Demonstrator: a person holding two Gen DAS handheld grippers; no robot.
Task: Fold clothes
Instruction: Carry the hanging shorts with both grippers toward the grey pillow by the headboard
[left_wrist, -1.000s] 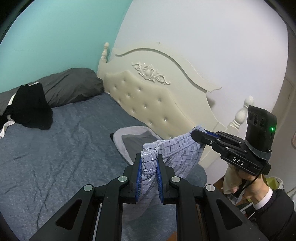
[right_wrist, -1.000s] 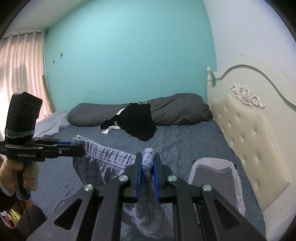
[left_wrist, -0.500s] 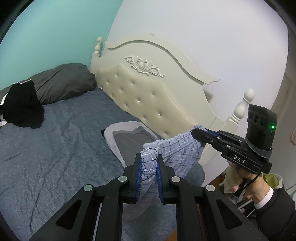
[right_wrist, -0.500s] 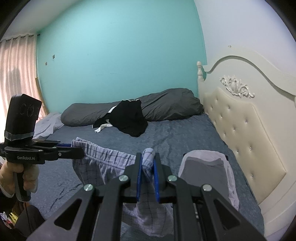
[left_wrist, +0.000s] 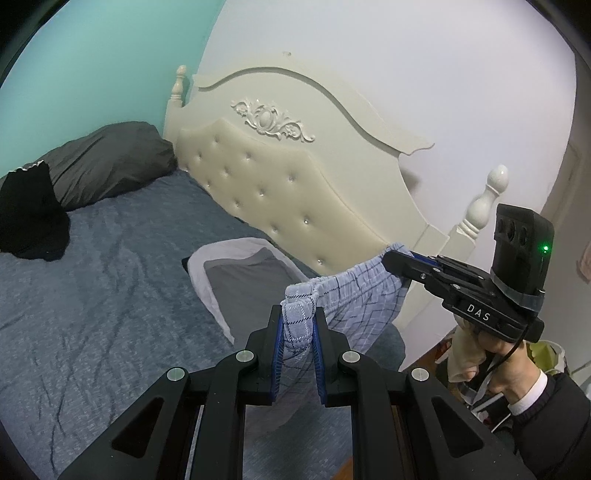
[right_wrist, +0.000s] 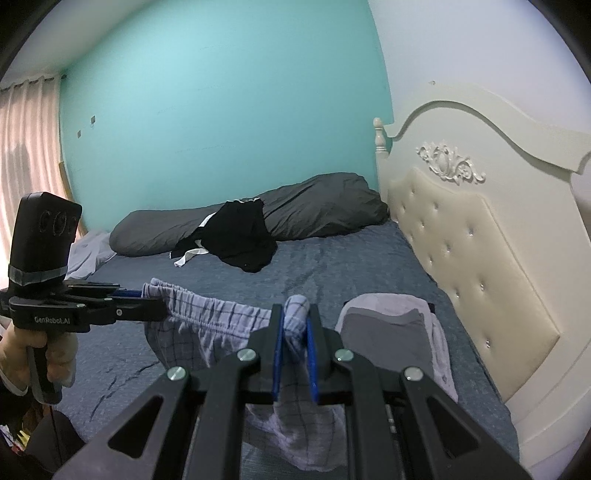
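Pale blue checked shorts (left_wrist: 354, 302) hang in the air above the bed, stretched by the waistband between both grippers. My left gripper (left_wrist: 298, 317) is shut on one end of the waistband. My right gripper (right_wrist: 295, 325) is shut on the other end; it also shows in the left wrist view (left_wrist: 397, 260), and the left gripper shows in the right wrist view (right_wrist: 155, 301). The shorts (right_wrist: 207, 321) sag between them, legs hanging down.
The bed has a blue-grey cover (left_wrist: 92, 295) and a cream tufted headboard (left_wrist: 288, 192). A folded grey and white garment (left_wrist: 240, 280) lies near the headboard. A black garment (right_wrist: 240, 236) lies against a dark grey pillow (right_wrist: 314, 210). Curtains (right_wrist: 26, 166) are at left.
Both grippers have swung a little with the shorts held between them, so the headboard sits more centrally in view. Both grips are unchanged.
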